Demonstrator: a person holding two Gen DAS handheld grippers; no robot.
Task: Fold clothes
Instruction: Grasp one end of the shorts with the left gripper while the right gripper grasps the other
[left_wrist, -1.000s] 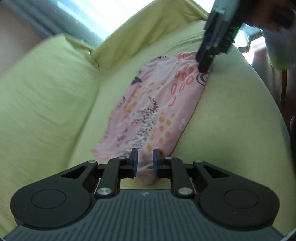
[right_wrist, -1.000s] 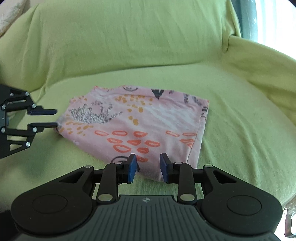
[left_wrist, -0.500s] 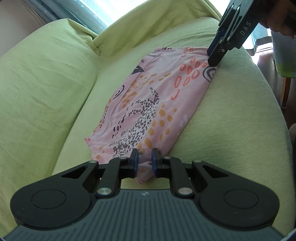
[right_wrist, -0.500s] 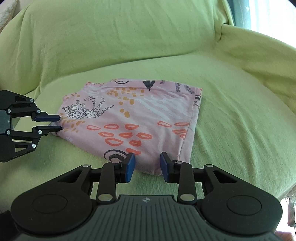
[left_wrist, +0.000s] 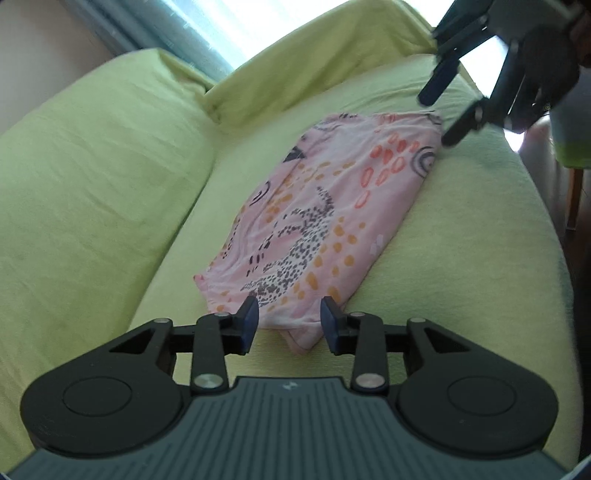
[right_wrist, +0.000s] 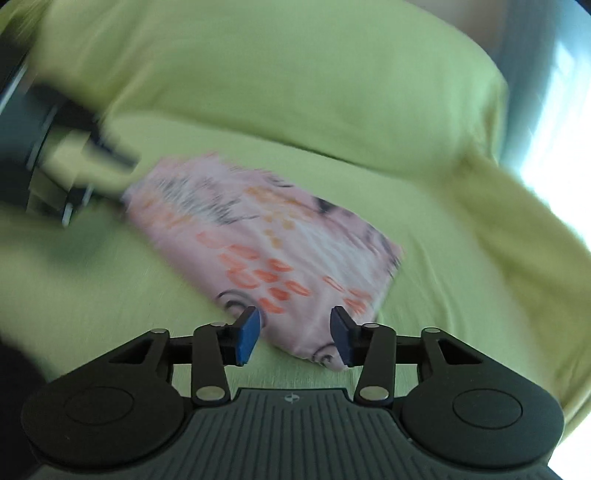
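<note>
While both tools' jaws just parted, folded pink garment (left_wrist: 325, 218) flat, green sofa (left_wrist: 92, 192)

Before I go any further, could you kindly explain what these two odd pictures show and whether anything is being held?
There is no robot here: a person holds a two-finger gripper in each hand, and a wide-angle camera on each looks forward along its fingers. One picture comes from the left gripper, the other, blurred, from the right gripper. A folded pink patterned garment lies on a green-covered sofa. Both grippers have just been opening, and each stands open at a corner of the garment, so nothing is held. Each gripper also appears in the other's picture.
</note>
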